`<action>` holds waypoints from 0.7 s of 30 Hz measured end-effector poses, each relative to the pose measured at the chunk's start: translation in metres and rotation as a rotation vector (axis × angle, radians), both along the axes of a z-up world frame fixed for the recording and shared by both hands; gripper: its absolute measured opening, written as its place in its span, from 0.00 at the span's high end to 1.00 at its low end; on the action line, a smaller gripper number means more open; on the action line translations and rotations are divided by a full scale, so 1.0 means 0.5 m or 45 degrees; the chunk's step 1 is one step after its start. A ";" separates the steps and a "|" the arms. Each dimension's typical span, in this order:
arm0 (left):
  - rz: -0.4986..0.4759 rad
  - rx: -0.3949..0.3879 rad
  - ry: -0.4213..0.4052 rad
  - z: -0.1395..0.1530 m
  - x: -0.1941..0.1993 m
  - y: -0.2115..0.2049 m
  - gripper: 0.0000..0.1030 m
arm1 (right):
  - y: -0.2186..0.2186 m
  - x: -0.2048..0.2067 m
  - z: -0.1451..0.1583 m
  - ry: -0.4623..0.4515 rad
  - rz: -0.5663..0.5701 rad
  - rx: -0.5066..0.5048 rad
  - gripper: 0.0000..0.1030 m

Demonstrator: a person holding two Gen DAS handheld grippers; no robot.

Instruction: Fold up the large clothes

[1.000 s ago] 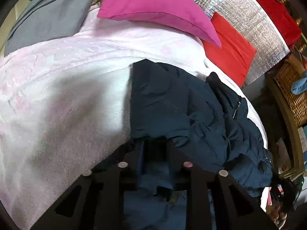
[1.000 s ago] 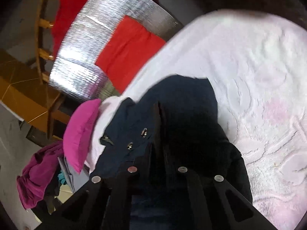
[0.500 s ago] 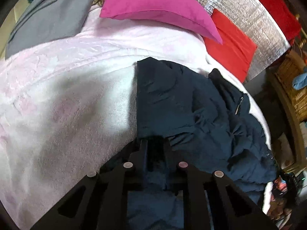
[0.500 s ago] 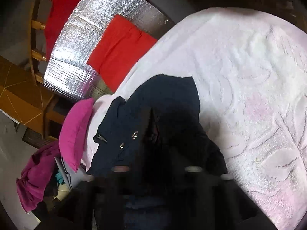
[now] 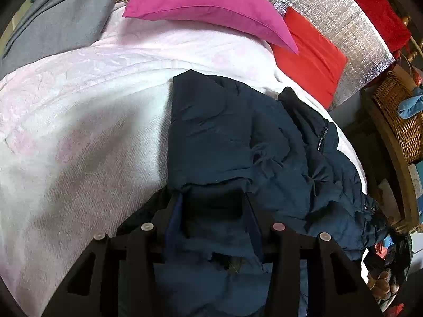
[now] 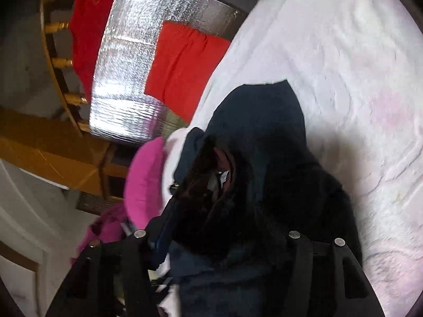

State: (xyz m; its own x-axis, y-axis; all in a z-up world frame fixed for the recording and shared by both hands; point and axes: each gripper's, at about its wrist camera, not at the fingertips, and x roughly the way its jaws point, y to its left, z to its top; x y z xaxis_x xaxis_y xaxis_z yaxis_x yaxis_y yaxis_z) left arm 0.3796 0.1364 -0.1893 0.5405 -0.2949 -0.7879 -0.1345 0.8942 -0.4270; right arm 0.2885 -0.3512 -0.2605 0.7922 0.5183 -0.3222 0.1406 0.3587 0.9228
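A dark navy padded jacket (image 5: 238, 137) lies crumpled on a pale pink bedspread (image 5: 79, 111), its zip at the right. My left gripper (image 5: 212, 198) stands open over the jacket's near edge, with cloth lying between its spread fingers. In the right wrist view the same jacket (image 6: 264, 121) fills the middle. My right gripper (image 6: 219, 227) is open too, its jaws wide apart, with dark folds and the lining bunched between them. The fingertips of both grippers are partly hidden by the fabric.
A magenta pillow (image 5: 206, 2), a red cushion (image 5: 312, 58) and a silver foil panel (image 5: 338, 15) stand at the bed's far end. A grey garment (image 5: 58, 18) lies at the far left. A wicker basket (image 5: 401, 116) sits beyond the right edge.
Both grippers have opened; their fingers stood close together on the jacket before. The right gripper shifted, and the jacket's lining now shows between its fingers.
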 end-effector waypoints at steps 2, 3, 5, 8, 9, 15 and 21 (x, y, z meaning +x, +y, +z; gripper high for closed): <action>-0.002 0.015 -0.002 0.000 -0.001 -0.002 0.55 | -0.006 0.001 -0.015 -0.013 0.008 0.110 0.39; -0.002 0.018 -0.002 -0.002 -0.001 -0.002 0.57 | -0.011 -0.001 -0.024 -0.026 0.003 0.171 0.38; 0.000 0.016 0.000 -0.002 -0.002 0.001 0.58 | -0.017 -0.004 -0.033 -0.046 -0.006 0.245 0.34; 0.000 0.005 0.004 -0.004 -0.002 0.003 0.58 | -0.017 -0.003 -0.037 -0.051 -0.008 0.275 0.33; -0.003 0.015 0.004 -0.004 -0.002 0.001 0.58 | -0.010 0.002 -0.036 -0.033 -0.002 0.238 0.33; -0.036 0.129 -0.013 -0.001 -0.003 -0.022 0.58 | 0.044 0.041 -0.024 0.081 0.018 -0.076 0.78; -0.035 0.153 -0.021 0.012 -0.009 -0.017 0.68 | 0.075 0.013 0.064 -0.025 -0.076 -0.399 0.87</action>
State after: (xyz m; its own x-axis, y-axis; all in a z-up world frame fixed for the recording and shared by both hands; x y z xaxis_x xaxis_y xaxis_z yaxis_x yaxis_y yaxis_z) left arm 0.3749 0.1277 -0.1832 0.5466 -0.2139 -0.8096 -0.1030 0.9423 -0.3185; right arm 0.2951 -0.3139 -0.2283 0.8260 0.3487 -0.4429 0.1531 0.6174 0.7716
